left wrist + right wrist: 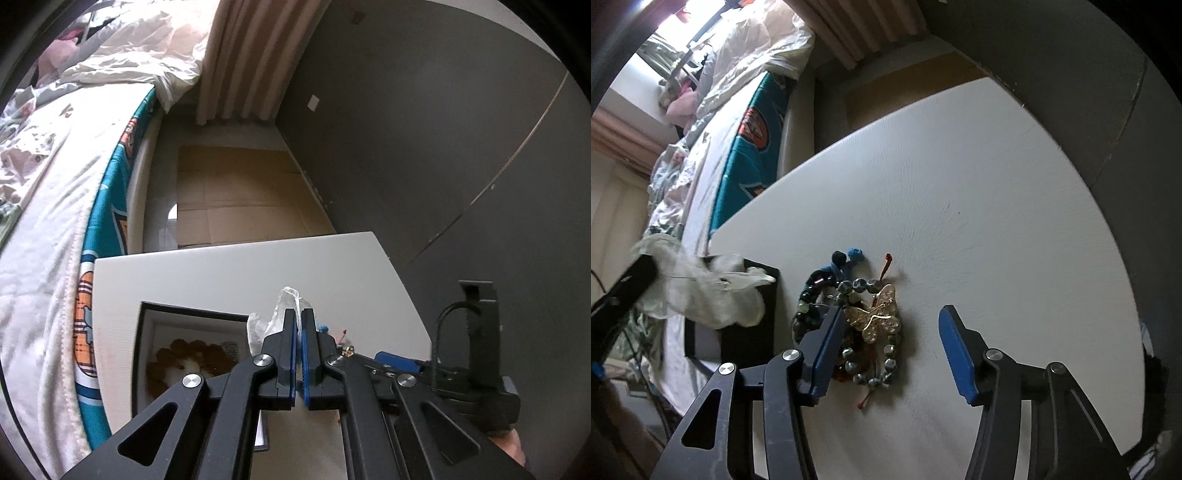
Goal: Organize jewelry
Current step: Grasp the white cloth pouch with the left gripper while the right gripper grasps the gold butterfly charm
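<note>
Above the box [192, 314], left gripper [298, 314] pinches plastic bag [284, 299] — raised.

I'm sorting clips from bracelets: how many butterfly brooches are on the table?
1. A gold butterfly brooch lies on top of the pile of beaded bracelets on the white table, between the open right gripper's fingers. Others may be hidden under the pile.

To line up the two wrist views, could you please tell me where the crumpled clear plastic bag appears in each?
Left wrist view: the plastic bag sticks up at lower centre, pinched in the shut left tongs.
Right wrist view: the bag is at the left edge, hanging over the black box.
Shared landmark: the white table.
</note>
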Action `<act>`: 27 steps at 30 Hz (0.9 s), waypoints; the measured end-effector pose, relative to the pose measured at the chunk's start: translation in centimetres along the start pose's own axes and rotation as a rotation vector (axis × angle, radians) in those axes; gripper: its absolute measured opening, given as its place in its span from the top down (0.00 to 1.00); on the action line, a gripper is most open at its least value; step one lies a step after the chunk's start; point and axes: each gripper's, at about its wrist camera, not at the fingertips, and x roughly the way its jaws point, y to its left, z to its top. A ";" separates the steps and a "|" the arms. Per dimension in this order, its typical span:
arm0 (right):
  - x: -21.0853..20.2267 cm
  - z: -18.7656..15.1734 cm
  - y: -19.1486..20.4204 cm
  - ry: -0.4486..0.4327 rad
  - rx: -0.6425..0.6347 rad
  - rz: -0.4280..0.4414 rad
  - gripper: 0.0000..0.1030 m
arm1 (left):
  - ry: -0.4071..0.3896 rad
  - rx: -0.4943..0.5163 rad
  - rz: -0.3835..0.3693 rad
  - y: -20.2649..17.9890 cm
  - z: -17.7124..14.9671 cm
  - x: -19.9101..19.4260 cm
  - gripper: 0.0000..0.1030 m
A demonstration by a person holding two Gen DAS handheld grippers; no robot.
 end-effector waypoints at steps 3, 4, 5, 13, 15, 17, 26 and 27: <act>0.7 0.0 0.5 0.016 -0.015 -0.010 0.54 | -0.003 -0.012 0.003 0.6 0.0 -0.3 0.99; 0.9 0.0 0.8 0.019 -0.024 -0.014 0.55 | -0.006 -0.014 0.003 0.9 0.0 -0.4 0.99; 1.2 0.1 1.1 0.021 -0.029 -0.021 0.56 | -0.008 -0.016 0.004 1.0 0.0 -0.5 0.99; 1.1 0.3 1.1 0.014 -0.007 -0.032 0.77 | -0.016 -0.024 0.010 1.6 -0.2 -1.5 0.99; 0.5 0.1 1.0 0.000 -0.003 -0.026 0.81 | -0.020 -0.025 0.010 1.6 -0.3 -1.7 0.99; -0.2 0.0 1.1 -0.016 -0.007 -0.020 0.85 | -0.024 -0.026 0.009 1.6 -0.4 -2.0 0.99; -3.5 -1.0 2.2 -0.088 -0.041 0.014 0.96 | -0.060 -0.039 0.006 2.1 -0.3 -3.8 0.99; -3.8 -1.1 2.5 -0.100 -0.050 0.018 0.96 | -0.066 -0.045 0.008 2.4 -0.3 -4.1 0.99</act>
